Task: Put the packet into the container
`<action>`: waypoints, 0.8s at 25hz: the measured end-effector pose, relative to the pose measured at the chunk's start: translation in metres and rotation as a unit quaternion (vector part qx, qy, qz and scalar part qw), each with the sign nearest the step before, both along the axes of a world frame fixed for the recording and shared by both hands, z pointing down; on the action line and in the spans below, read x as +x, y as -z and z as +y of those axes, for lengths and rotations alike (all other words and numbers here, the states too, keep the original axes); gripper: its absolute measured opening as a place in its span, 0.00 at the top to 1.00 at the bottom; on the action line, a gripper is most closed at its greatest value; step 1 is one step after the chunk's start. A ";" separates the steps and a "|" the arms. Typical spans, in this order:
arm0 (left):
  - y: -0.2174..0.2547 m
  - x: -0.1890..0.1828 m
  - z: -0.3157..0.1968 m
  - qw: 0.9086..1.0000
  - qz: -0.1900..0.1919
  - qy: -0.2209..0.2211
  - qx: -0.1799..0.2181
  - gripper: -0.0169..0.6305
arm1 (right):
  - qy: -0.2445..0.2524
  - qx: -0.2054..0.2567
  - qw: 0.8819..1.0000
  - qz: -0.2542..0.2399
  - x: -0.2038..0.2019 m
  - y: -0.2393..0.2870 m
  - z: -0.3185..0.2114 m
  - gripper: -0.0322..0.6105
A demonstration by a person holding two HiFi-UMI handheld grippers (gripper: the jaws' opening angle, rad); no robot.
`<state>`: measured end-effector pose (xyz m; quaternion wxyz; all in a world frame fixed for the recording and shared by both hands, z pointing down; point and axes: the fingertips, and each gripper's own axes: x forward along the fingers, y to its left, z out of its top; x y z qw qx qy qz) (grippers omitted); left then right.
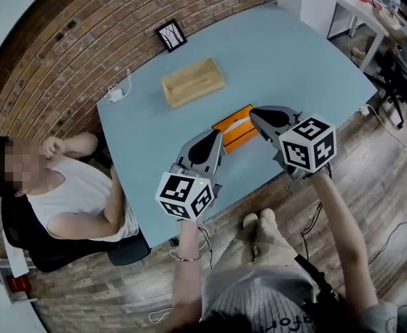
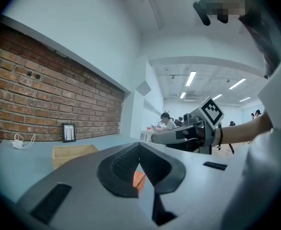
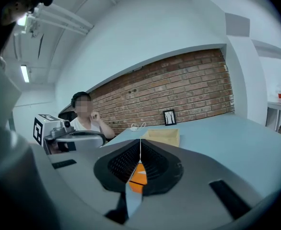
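An orange packet (image 1: pixel 235 126) lies flat on the blue table (image 1: pixel 294 54) near its front edge. A shallow wooden container (image 1: pixel 193 82) stands farther back, empty. My left gripper (image 1: pixel 217 136) hovers at the packet's left end, jaws shut. My right gripper (image 1: pixel 254 112) is at the packet's right end, also shut. In the left gripper view the jaws (image 2: pixel 139 150) meet, and the orange packet (image 2: pixel 138 180) shows through the gap below them. In the right gripper view the jaws (image 3: pixel 140 143) meet too, with the packet (image 3: pixel 139 174) below and the container (image 3: pixel 162 136) ahead. Neither gripper visibly grips the packet.
A small picture frame (image 1: pixel 170 35) stands at the table's far edge by the brick wall. A white charger with its cable (image 1: pixel 117 92) lies at the left corner. A person (image 1: pixel 57 186) sits at the table's left side. More desks and people are at the far right.
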<state>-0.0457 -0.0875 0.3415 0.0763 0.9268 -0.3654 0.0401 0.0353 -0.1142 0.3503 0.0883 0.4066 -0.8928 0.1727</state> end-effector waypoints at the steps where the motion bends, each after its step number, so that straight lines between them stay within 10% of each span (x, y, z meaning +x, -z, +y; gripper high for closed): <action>1: -0.003 0.002 -0.004 1.000 0.000 0.002 -0.003 0.96 | 0.001 -0.007 1.000 0.001 0.003 -0.004 -0.005 0.93; 20: -0.071 0.036 -0.061 0.998 -0.001 0.022 -0.057 0.96 | 0.030 -0.178 0.983 0.036 0.033 -0.118 -0.079 0.75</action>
